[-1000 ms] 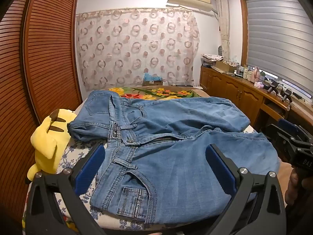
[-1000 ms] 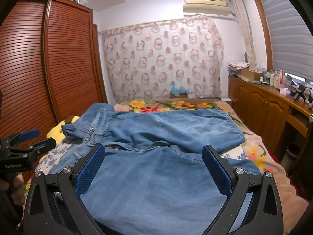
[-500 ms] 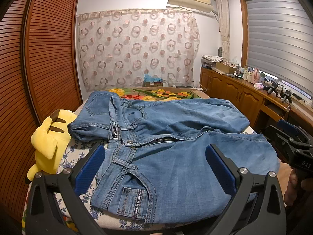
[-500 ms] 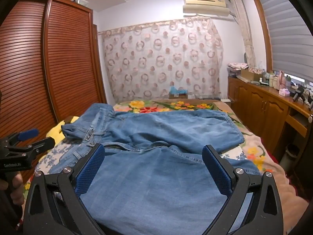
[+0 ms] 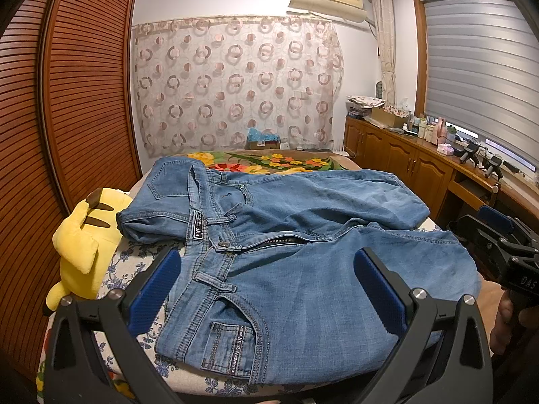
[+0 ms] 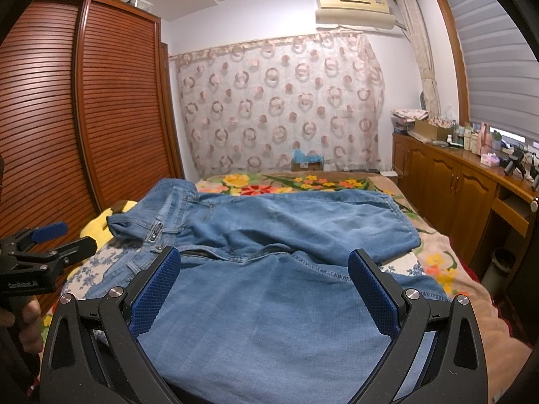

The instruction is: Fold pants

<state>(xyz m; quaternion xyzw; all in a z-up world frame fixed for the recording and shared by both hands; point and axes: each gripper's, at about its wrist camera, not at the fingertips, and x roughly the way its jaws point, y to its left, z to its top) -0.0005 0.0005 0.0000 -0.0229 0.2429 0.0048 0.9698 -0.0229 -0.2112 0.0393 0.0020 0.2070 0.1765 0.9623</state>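
Note:
Light blue jeans (image 5: pixel 303 235) lie spread across the bed, waistband toward the left, zipper open, legs running right. In the right wrist view the same jeans (image 6: pixel 286 269) fill the foreground. My left gripper (image 5: pixel 266 289) hovers open above the near hip and front pocket, touching nothing. My right gripper (image 6: pixel 264 286) hovers open over the near leg, also empty. The right gripper (image 5: pixel 498 242) shows at the right edge of the left wrist view, held by a hand. At the left edge of the right wrist view is the left gripper (image 6: pixel 43 249).
A yellow plush toy (image 5: pixel 84 242) lies at the bed's left side beside the waistband. A floral bedspread (image 5: pixel 269 163) covers the far bed. A louvred wooden wardrobe (image 5: pixel 67 101) stands on the left, wooden cabinets (image 5: pixel 404 161) with clutter on the right.
Both grippers have drifted very slightly; the jeans lie as before. Jaws remain wide apart.

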